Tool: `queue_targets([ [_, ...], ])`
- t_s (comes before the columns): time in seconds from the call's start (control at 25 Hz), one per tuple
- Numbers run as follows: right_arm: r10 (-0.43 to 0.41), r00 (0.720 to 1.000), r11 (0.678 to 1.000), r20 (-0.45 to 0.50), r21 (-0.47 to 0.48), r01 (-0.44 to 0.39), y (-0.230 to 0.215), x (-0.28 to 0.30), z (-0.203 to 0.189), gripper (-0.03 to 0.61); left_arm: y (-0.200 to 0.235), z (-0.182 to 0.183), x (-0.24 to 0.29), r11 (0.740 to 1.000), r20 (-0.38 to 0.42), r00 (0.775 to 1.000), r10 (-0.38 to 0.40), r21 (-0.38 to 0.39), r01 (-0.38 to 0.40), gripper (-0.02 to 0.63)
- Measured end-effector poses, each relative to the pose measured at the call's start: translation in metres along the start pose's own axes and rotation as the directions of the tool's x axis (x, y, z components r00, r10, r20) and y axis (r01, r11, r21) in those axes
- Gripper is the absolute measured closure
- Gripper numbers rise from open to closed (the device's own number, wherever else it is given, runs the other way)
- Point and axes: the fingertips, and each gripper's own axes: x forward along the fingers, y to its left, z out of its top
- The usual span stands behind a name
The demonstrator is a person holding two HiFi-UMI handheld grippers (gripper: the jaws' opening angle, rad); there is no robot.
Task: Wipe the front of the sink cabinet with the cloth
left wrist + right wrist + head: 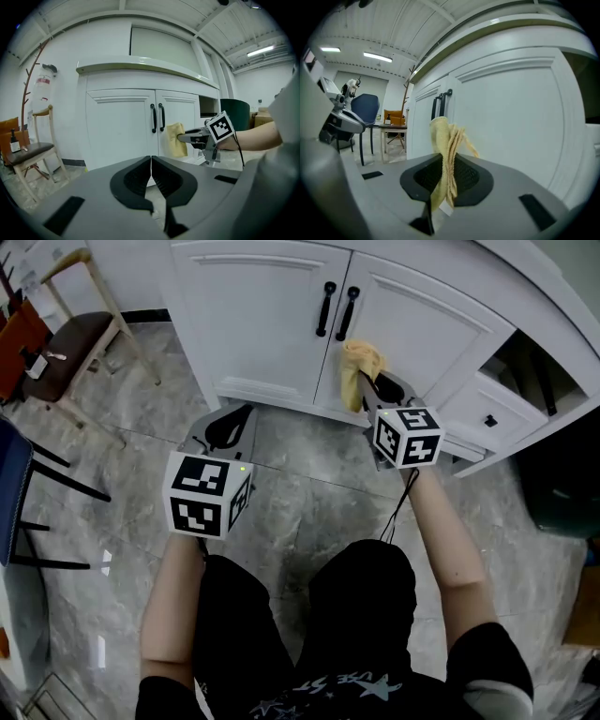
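The white sink cabinet (272, 315) has two doors with black handles (336, 310). A yellow cloth (360, 367) is pinched in my right gripper (367, 390), which holds it against the lower part of the right door (520, 126). In the right gripper view the cloth (447, 154) stands folded between the shut jaws. In the left gripper view the cloth (175, 139) hangs just right of the handles (157, 118). My left gripper (230, 427) hovers over the floor in front of the left door, jaws shut with nothing between them (151, 176).
A wooden chair (70, 338) with a bottle on its seat stands left of the cabinet. A blue chair (14, 493) is at the far left. An open drawer (487, 413) juts out right of the doors. A dark green bin (562, 488) sits at the right.
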Motion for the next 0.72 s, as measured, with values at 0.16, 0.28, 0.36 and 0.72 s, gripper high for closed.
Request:
queue_targets([
  [0.16,0.025,1.000,1.000,-0.014,0.003,-0.025,0.016,0.024,-0.006,0.515,0.010,-0.003,-0.010,1.000,-0.003,1.000,0.024,0.008,-0.024,0.591],
  [0.28,0.016,1.000,1.000,-0.022,0.018,-0.015,0.016,0.033,-0.010,0.515,0.018,-0.004,-0.014,0.999,0.000,0.999,0.052,0.004,-0.052,0.591],
  [0.36,-0.002,1.000,0.999,-0.017,0.043,0.003,0.010,0.032,-0.011,0.515,0.021,-0.004,-0.015,0.998,0.003,0.998,0.061,0.000,-0.061,0.591],
  [0.72,-0.119,0.993,0.985,-0.011,0.128,0.119,-0.044,-0.005,-0.021,0.515,-0.008,0.004,0.013,1.000,-0.001,1.000,-0.013,0.022,0.013,0.591],
])
